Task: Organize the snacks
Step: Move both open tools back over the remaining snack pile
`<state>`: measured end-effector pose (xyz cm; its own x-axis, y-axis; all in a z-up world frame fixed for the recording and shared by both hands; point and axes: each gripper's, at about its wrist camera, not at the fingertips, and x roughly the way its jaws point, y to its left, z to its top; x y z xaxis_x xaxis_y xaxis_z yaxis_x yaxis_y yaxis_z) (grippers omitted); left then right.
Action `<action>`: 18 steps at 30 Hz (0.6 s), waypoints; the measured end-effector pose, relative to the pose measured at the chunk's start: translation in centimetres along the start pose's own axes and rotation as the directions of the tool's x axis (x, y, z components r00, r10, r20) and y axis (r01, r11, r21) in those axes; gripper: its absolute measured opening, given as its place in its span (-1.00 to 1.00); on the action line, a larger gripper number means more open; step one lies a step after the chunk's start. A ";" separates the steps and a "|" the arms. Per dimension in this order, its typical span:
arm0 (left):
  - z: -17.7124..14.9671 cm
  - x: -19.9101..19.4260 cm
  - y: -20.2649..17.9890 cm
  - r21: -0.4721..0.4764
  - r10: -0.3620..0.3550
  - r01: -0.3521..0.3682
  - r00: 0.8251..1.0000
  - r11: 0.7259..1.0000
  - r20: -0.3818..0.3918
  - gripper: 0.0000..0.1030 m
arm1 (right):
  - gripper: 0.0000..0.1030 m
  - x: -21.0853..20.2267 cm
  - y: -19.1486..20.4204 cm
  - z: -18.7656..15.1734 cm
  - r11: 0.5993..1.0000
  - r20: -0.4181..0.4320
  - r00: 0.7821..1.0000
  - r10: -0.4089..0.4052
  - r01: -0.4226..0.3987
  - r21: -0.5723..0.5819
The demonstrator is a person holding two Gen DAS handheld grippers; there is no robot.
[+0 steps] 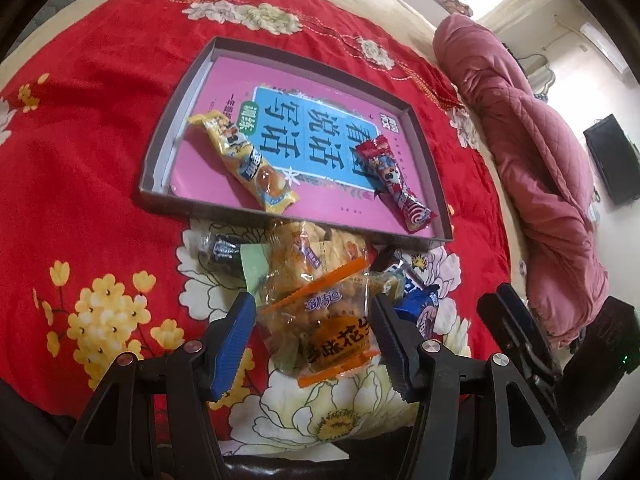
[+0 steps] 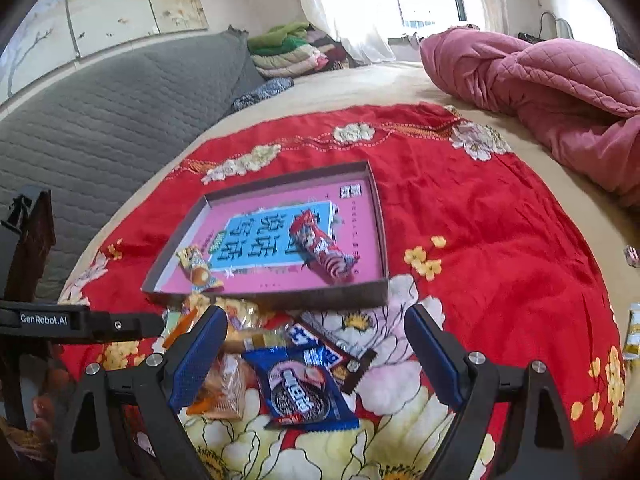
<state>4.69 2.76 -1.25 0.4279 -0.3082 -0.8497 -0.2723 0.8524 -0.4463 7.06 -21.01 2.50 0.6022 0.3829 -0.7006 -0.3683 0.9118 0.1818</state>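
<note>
Near the bed's front edge, left hand-held gripper (image 1: 314, 344) straddles a light, crinkly peanut bag (image 1: 320, 320), unpinched; right hand-held gripper (image 2: 316, 356) gapes wide over a slippery cookie packet (image 2: 304, 388); grip mid-body.

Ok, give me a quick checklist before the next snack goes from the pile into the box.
1. Room in the box: ok, only a yellow pack and a red pack lie in it.
2. Left gripper jaws around the peanut bag: ok, a pad on each side, not visibly pressing.
3. Right gripper open: ok, jaws wide.
4. Right gripper lined up with the blue cookie pack: ok, pack lies between the jaws.
5. Peanut bag free of the pile: cannot tell, other packs overlap it.
6. Grippers clear of each other: ok, side by side with a gap.
</note>
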 end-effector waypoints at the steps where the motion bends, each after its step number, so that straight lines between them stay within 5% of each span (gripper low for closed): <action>1: -0.1 0.1 0.0 -0.002 0.000 0.000 1.000 1.000 -0.005 0.20 | 0.75 0.0 0.0 -0.1 1.000 -0.006 1.000 -0.003 0.003 -0.002; 18: -1.6 1.9 -1.2 0.010 -0.030 0.031 0.995 0.999 -0.094 0.20 | 0.75 1.8 1.4 -2.8 0.995 -0.162 0.985 -0.056 0.041 -0.090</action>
<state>4.41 0.44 -2.77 0.3531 -0.3717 -0.8586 -0.2501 0.8468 -0.4695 5.67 -19.47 -0.48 0.4990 0.3024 -0.8121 -0.4052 0.9098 0.0899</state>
